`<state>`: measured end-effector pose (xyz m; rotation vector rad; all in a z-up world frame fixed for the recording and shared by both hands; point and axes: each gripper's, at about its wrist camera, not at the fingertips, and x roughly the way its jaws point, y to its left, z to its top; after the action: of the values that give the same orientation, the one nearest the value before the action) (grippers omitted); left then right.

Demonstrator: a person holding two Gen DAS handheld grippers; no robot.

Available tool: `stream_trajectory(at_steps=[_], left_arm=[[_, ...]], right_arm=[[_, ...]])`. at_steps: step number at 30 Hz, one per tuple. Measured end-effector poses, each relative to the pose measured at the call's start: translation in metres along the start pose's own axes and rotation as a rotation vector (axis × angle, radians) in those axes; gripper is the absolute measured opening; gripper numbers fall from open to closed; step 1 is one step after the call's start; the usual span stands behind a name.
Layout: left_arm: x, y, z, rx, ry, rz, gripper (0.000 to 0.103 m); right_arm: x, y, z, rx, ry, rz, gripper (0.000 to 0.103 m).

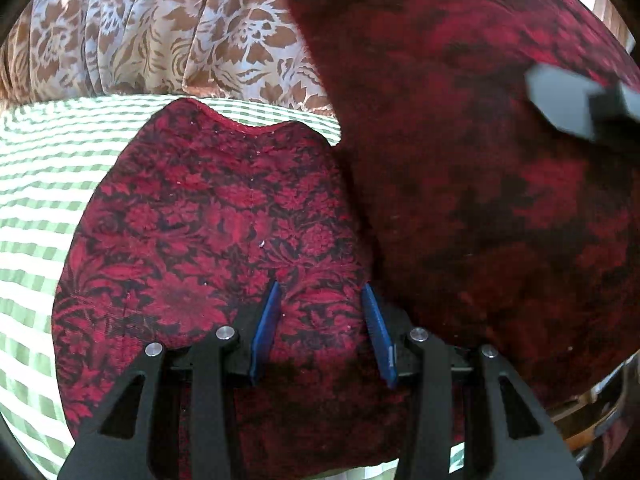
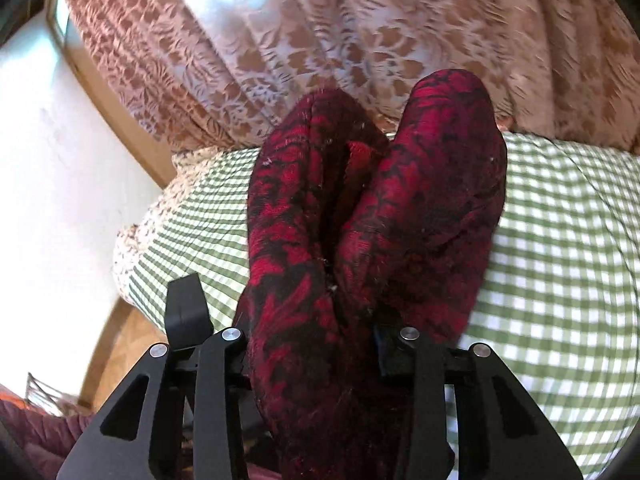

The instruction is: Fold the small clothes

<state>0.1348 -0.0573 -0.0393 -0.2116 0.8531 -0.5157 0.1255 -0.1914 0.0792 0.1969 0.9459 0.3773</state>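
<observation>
While both fingers [image 1: 324, 332] clamp it, red garment [image 1: 208, 216] — one half lifted, bunched.

Raised red cloth [image 1: 480, 160] blocks right, checked cover [image 1: 48, 184] open left

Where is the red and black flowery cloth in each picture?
Left wrist view: the red and black flowery cloth fills the middle, part flat on the bed, part lifted at right.
Right wrist view: it stands bunched in the centre, between the right gripper's jaws.
Shared landmark: the green and white checked bedsheet.
</observation>
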Motion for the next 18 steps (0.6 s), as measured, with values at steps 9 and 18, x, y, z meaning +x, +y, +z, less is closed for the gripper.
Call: stream_trajectory(at_steps=[9,18], left_arm=[[-0.082,0.088,-0.007,-0.133,-0.093,-0.008,0.042],[-0.132,0.185,0.003,-0.354,-0.161,-0.063,0.043]], right_arm=[[0.06,0.061,0.018,-0.106,0.017,-0.122,0.037],[0.132,0.121,-0.029,-0.348,0.033,-0.261,0.04]])
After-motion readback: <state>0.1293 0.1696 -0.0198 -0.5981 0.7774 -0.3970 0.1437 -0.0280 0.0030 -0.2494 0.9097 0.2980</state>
